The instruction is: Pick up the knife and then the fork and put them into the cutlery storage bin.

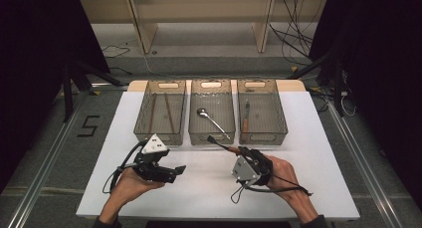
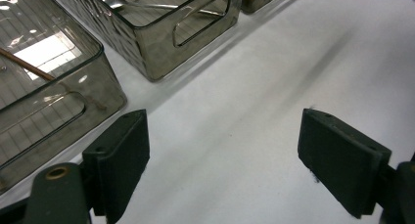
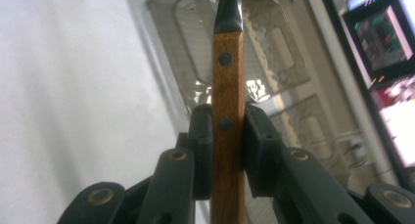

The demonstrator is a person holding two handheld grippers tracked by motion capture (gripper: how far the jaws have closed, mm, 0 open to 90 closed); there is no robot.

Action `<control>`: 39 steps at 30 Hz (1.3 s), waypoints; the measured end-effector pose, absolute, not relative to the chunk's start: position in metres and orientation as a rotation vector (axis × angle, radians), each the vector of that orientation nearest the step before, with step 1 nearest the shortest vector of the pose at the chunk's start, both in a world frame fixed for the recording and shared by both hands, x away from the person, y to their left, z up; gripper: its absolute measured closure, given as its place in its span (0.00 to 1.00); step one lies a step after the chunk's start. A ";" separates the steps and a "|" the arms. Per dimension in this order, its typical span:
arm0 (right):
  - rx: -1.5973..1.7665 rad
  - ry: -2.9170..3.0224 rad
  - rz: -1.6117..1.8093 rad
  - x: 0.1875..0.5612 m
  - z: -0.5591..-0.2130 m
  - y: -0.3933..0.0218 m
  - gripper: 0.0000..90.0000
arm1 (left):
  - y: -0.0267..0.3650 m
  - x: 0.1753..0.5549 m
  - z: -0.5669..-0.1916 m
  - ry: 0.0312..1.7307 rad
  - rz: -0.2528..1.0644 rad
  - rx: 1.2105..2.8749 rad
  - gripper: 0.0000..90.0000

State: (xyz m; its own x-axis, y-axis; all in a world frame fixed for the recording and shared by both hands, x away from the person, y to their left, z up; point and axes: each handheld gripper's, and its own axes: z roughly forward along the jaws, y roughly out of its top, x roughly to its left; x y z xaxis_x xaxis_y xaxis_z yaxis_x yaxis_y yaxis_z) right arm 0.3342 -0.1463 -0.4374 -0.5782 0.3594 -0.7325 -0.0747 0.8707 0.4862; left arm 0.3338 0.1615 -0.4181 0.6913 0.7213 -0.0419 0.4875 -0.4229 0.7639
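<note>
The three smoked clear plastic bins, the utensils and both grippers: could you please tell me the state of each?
Left gripper: open, nothing between its jaws.
Right gripper: shut on the wooden-handled utensil, held above the table.
Left smoked clear plastic bin: upright, holds thin brown sticks.
Middle bin: upright, holds a metal spoon.
Right bin: upright, holds another wooden-handled utensil.

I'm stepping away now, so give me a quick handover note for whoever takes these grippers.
Left gripper: open, nothing between its pads, low over the white table.
Right gripper: shut on the wooden-handled utensil, dark tip aimed toward the bins.
Left bin: two thin sticks. Middle bin: a spoon. Right bin: one wooden-handled piece.
Done: those items are binned.
Left: probably drop the held utensil into the right bin.
</note>
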 end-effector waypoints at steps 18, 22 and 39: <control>0.943 2.211 0.946 0.422 -0.392 -0.192 0.85 | 0.171 0.322 -0.440 0.954 0.411 2.017 0.20; 1.060 2.205 0.959 0.441 -0.390 -0.198 0.85 | 0.170 0.321 -0.442 0.962 0.406 2.017 0.20; 1.281 2.170 0.920 0.489 -0.403 -0.208 0.85 | 0.170 0.317 -0.448 0.951 0.422 1.991 0.20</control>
